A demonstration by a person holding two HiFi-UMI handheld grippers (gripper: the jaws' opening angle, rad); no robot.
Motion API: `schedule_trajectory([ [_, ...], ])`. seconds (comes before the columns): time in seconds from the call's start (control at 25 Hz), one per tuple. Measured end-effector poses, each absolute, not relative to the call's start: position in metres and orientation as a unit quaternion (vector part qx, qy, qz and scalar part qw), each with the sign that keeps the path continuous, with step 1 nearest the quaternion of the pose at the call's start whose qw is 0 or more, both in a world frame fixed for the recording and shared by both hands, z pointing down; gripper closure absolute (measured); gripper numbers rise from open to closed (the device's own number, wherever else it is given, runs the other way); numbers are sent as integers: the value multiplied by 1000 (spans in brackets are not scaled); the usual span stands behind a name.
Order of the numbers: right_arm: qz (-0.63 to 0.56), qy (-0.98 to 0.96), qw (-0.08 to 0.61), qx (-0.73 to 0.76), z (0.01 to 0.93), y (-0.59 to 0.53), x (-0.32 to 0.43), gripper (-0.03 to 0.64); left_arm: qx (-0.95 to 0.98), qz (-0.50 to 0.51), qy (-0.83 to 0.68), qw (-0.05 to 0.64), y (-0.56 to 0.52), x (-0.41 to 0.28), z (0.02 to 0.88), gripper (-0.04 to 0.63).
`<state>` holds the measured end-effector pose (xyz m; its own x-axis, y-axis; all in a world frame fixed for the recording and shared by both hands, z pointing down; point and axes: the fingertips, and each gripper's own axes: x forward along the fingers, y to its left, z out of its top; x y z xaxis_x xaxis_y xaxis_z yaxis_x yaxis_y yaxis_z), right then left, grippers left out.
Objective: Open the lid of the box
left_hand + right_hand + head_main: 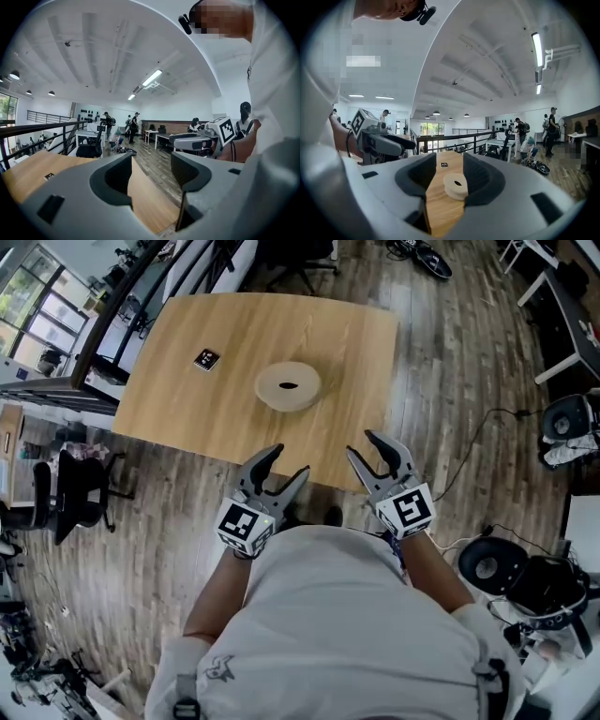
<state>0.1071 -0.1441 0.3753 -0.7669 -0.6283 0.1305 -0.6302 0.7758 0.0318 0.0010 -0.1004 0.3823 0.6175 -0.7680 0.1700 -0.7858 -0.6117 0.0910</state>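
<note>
**Not started: lid on, both claws empty**

You're at zero on this one, as far as I can judge. The box (288, 386) is round and pale wood with a dark oval hole in its top. It sits near the middle of the bench (178, 409), and the lid looks seated and untouched.

Your left claw (291, 461) is released, jaws apart, with only bench edge and floor between them. It hangs well short of the box, on the box's near side at the bench edge. Your right claw (362, 444) is also released and empty, on the near side of the box and a bit to its right. Its own view frames the box between the jaws, but the box is well ahead with no contact.

Left to do is everything: reach the box, grip the lid, lift it off.

The surface is a light wood-grain bench, bare except for a small black-and-white marker tag (206, 360) left of the box and slightly beyond it.

The room has a dark plank floor (450, 371) and a black office chair (80, 488) far left of the box. A cable (478, 427) runs to the right of the box. A metal railing (454, 137) runs beyond the box, people (133, 126) stand far off, and there are strip lights (152, 77) overhead.
</note>
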Motion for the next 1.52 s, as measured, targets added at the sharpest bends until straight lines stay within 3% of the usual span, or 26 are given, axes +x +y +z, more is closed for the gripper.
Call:
schedule_trajectory([
  [0.4, 20, -920, 73, 384, 376, -178, 104, 431, 929, 51, -359, 80, -162, 14, 388, 344],
  [0.96, 33, -897, 99, 429, 390, -249, 36, 431, 949, 52, -299, 82, -256, -61, 391, 344],
  [1.52, 46, -886, 151, 436, 427, -296, -30, 431, 949, 61, -280, 127, -302, -132, 428, 324],
])
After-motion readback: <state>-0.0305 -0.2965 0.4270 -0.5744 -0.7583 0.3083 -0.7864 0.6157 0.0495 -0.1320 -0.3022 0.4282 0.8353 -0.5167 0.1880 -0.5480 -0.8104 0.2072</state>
